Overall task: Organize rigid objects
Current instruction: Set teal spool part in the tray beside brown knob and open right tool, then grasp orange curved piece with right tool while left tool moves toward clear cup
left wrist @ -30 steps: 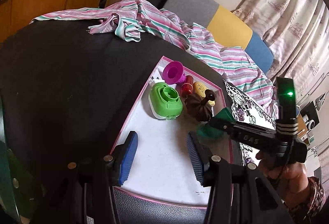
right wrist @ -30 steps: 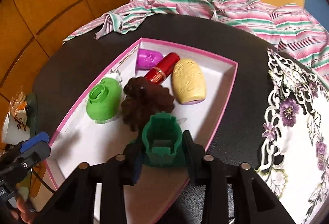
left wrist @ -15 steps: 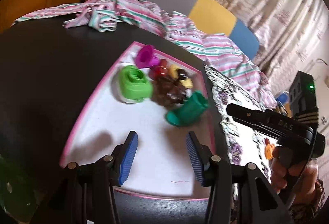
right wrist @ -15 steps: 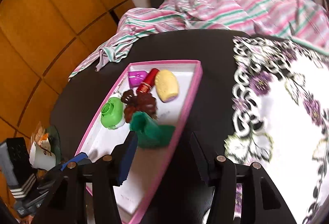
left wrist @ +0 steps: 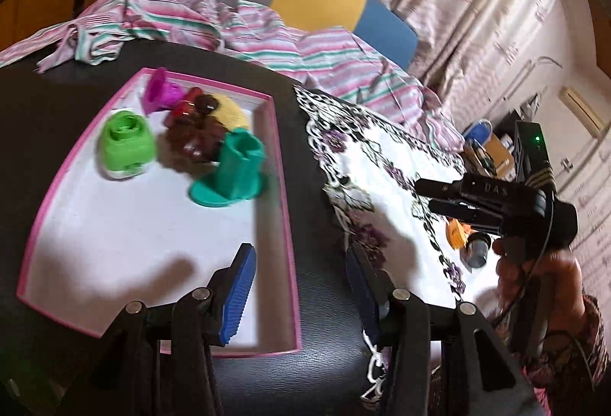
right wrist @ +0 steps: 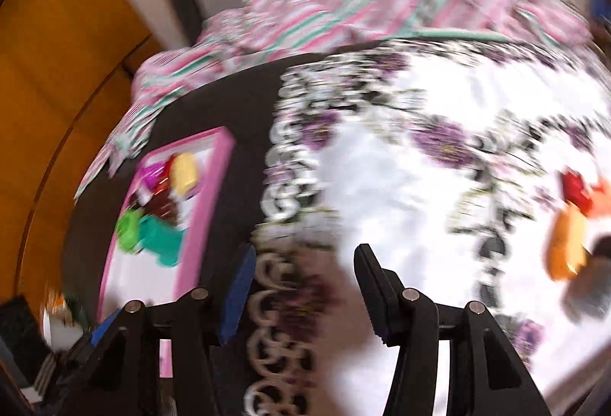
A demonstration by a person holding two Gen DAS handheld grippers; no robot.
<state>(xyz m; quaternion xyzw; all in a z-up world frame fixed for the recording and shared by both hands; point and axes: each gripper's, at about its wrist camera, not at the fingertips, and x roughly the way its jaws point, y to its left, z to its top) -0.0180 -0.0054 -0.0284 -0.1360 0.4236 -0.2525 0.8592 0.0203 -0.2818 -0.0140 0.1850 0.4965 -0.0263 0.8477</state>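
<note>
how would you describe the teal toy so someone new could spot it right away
Find the pink-rimmed white tray on the black table. Toys cluster at its far end, and the teal toy sits nearest the tray's bare middle, beside the brown toy. Only it is teal: a tube on a flat round base.

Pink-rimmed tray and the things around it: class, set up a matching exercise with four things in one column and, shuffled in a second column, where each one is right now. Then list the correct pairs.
Things
1. teal piece
2. magenta cup
3. orange piece
4. striped cloth

Places
A. on the flowered cloth, outside the tray
B. at the tray's far corner
C. heaped at the far edge of the black table
D. in the pink-rimmed tray, nearest the camera of the things there

Pairs: 1-D, 2-B, 3-A, 4-C
</note>
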